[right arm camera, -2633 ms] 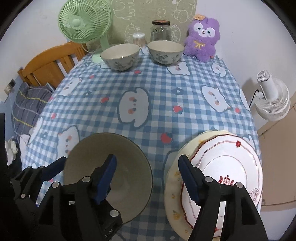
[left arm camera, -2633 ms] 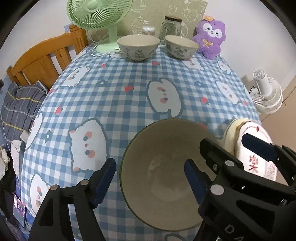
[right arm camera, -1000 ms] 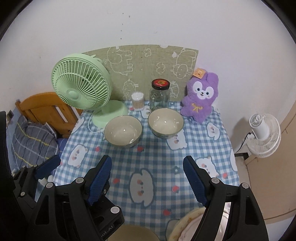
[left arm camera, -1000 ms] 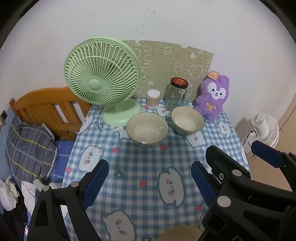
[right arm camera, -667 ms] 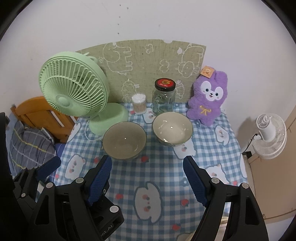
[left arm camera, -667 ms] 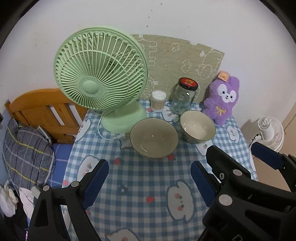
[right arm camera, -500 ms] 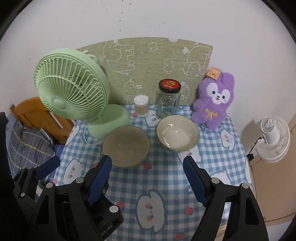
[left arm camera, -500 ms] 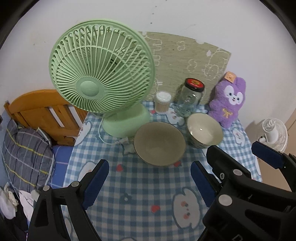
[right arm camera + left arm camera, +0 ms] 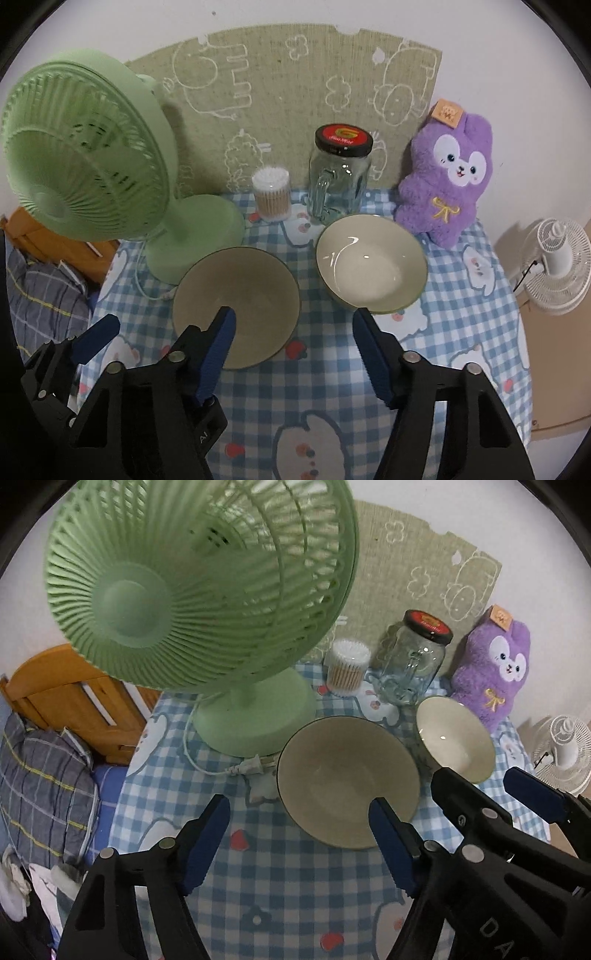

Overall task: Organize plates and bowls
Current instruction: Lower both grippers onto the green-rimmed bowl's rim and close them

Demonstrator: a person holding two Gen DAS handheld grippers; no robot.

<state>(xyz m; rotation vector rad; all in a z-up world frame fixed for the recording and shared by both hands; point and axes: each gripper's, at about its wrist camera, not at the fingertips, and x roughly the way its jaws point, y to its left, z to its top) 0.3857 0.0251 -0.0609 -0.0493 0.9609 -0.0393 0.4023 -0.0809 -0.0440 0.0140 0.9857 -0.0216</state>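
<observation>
Both grippers (left (image 9: 301, 840), right (image 9: 293, 345), open) now nearer the far bowls (image 9: 236, 304).

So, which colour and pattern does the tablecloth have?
The tablecloth is blue-and-white check with white cartoon animal faces and small red shapes, clearest in the right wrist view.

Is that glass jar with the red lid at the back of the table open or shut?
Shut. The red lid sits flat on top of the jar, covering its mouth. The glass looks empty.

A home bedroom: wooden bed frame (image 9: 70, 698), plush rabbit (image 9: 448, 173), checked tablecloth (image 9: 332, 398).
</observation>
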